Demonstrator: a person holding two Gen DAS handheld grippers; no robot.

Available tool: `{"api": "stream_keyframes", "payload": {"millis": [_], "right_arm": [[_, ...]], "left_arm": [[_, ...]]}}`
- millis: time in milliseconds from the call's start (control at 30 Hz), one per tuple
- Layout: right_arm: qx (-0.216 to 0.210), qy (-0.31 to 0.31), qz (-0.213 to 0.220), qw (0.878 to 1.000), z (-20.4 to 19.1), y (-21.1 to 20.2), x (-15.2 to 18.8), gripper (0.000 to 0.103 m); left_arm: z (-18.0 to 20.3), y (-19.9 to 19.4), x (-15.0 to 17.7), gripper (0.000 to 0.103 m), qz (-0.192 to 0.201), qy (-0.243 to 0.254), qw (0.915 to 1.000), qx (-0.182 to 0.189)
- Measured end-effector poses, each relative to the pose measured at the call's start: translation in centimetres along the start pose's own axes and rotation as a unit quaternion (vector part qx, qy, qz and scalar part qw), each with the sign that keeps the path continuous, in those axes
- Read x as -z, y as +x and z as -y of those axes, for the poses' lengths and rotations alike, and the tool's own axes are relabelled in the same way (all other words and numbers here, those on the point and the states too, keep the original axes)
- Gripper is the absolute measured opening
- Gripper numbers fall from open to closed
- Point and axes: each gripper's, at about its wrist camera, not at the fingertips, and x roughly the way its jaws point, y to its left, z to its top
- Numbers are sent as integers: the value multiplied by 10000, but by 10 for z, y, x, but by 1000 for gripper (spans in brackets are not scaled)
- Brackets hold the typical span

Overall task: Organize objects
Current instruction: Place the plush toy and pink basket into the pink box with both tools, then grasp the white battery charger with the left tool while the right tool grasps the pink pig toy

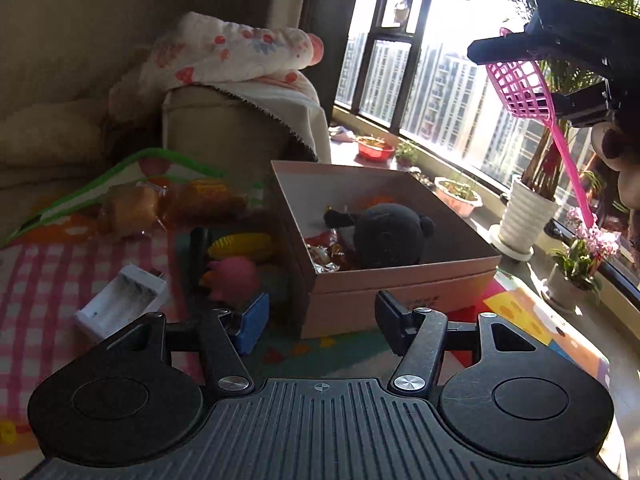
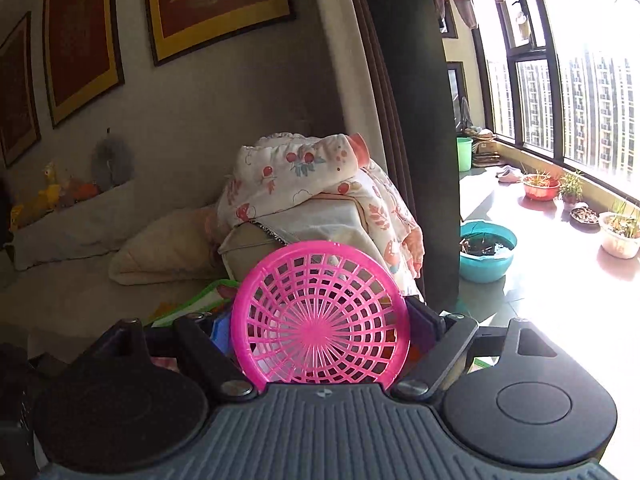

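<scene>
A pink cardboard box (image 1: 400,284) stands open on the play mat, with a black plush toy (image 1: 388,236) and shiny wrappers inside. My left gripper (image 1: 296,316) hovers low in front of it, open, with nothing pressed between its fingers. A pink pig toy (image 1: 236,280) on a blue block (image 1: 250,326) sits just inside the left finger. High at the right, my right gripper (image 1: 532,80) is shut on a pink mesh scoop (image 1: 520,88) whose long handle hangs down. In the right wrist view the scoop's round bowl (image 2: 320,280) fills the gap of the right gripper (image 2: 316,320).
Left of the box lie a yellow corn toy (image 1: 240,244), wrapped bread (image 1: 132,208) and a white plastic holder (image 1: 120,300). A sofa arm draped in floral cloth (image 1: 240,52) rises behind. Plant pots (image 1: 524,216) line the window sill; a teal basin (image 2: 486,252) sits on the floor.
</scene>
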Motion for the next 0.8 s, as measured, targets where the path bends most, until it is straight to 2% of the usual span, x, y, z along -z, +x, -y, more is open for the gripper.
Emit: {"api": "stream_keyframes", "payload": {"millis": [67,167,267,333,533,700,800], "right_arm": [[-83,310,-95,9994,-6,24,-16,82],[-207,808,-289,9961,-12,60,-23,82],[-166,1214,-632,9905,-13,103,-12,90],[3,1246,-815,9888,-12,120,-1,91],[609,554,-810,9933,-12,117,24,91],[934,-260,-674,9930,-16,88,50,91],[1037,-790,-616,9896,-21,66,77,96]], "left_arm": [[-8,-7,4,64,84,-68,9999,-25],[-21,-14,7,64,137,-311,9994,9],[-36,-17,7,64,189,-475,9987,-33],[-45,-18,9,64,186,-549,9983,-97],[-63,-15,19,64,100,-707,9972,-237],[-62,-7,26,64,22,-691,9973,-247],[-58,-7,26,64,71,-574,9979,-279]]}}
